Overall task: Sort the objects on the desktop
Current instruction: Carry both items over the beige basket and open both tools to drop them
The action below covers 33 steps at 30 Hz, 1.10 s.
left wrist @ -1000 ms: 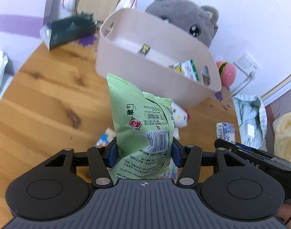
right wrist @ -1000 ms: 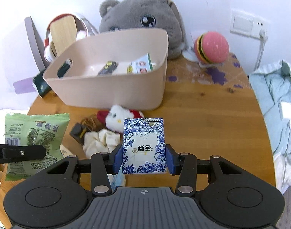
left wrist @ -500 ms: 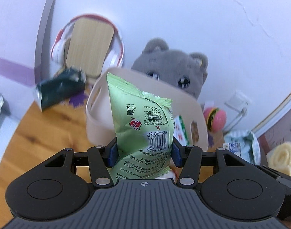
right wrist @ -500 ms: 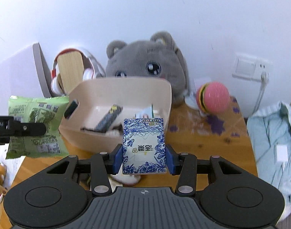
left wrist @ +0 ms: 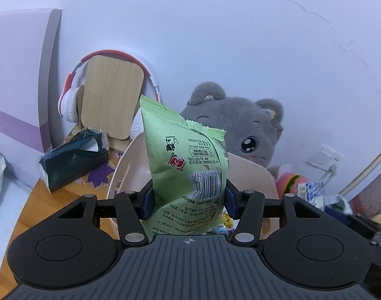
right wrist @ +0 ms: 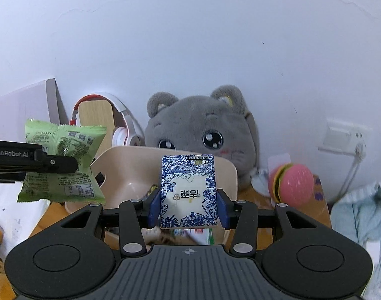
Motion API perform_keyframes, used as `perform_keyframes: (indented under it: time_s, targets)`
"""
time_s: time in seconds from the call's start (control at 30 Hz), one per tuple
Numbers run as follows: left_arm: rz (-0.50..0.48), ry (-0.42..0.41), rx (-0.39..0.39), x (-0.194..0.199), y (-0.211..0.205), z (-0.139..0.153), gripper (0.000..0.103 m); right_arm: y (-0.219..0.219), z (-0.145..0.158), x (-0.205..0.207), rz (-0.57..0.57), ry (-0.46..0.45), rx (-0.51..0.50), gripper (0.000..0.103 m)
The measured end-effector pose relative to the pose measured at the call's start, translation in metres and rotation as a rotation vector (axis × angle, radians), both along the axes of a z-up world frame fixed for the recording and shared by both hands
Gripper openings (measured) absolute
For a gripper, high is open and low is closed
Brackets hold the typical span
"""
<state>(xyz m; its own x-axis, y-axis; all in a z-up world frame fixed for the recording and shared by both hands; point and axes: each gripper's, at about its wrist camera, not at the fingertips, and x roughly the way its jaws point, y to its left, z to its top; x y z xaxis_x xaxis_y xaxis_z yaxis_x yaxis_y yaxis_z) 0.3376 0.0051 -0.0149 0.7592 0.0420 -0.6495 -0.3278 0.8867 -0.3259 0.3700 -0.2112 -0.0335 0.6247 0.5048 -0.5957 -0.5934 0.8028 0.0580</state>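
A: What's in each gripper?
B: Left gripper [left wrist: 189,201] is clamped on the green snack bag [left wrist: 188,172]; right gripper [right wrist: 188,208] is clamped on the blue-flowered carton [right wrist: 188,190].
A: And the beige bin [right wrist: 123,172]?
B: Ahead at twelve o'clock on the surface [right wrist: 49,215], its rim below both. The grey plush cat [right wrist: 200,130] stands just behind it.

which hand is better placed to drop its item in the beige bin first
Right, probably. The right gripper holds the blue-and-white pack directly before the beige bin; the left gripper's green snack bag hangs beside its outer wall.
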Motion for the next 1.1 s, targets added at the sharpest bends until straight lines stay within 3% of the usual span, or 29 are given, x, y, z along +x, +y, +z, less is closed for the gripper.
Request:
perform_keyframes:
  time_s: [0.33, 0.6, 0.97, 1.03, 1.1]
  targets:
    - [-0.034, 0.146, 0.024, 0.054, 0.003, -0.046, 0.055, 0.042, -0.024, 0.037, 0.017, 0.034, -0.059, 0.043]
    - [-0.071, 0.275, -0.012, 0.072, 0.003, -0.076, 0.056, 0.06, -0.055, 0.053, 0.015, 0.114, -0.136, 0.043]
    - [-0.102, 0.332, 0.019, 0.082, 0.006, -0.094, 0.058, 0.073, -0.079, 0.06, 0.027, 0.172, -0.237, 0.043]
    - [-0.114, 0.314, 0.029, 0.081, 0.006, -0.094, 0.07, 0.073, -0.082, 0.06, 0.027, 0.175, -0.245, 0.046]
    - [-0.113, 0.305, 0.053, 0.08, 0.004, -0.093, 0.082, 0.072, -0.083, 0.06, 0.016, 0.168, -0.242, 0.059]
